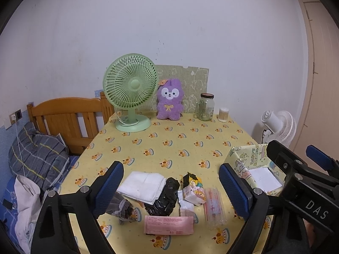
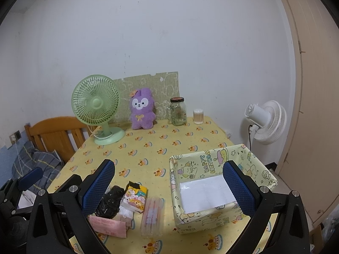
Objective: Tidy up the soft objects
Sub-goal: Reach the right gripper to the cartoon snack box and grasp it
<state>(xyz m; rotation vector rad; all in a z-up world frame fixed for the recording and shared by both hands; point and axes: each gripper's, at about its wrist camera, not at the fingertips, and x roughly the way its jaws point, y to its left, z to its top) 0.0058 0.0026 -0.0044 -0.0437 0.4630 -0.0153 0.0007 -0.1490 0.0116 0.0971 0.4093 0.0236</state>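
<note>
Both the left gripper (image 1: pixel 171 188) and right gripper (image 2: pixel 168 187) hover spread wide and empty over the table's near edge, where the folded white cloth (image 1: pixel 143 187) lies left of the fabric box (image 2: pixel 211 213); probably light and floppy, best pinched at a folded edge.

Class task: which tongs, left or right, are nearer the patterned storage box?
Right. The right tongs hover directly over the patterned storage box; the left tongs hover beside it.

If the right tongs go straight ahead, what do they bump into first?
Probably the cartoon-print box: the open right tongs frame its near-left rim. Depth is unclear, so they might pass above it.
</note>
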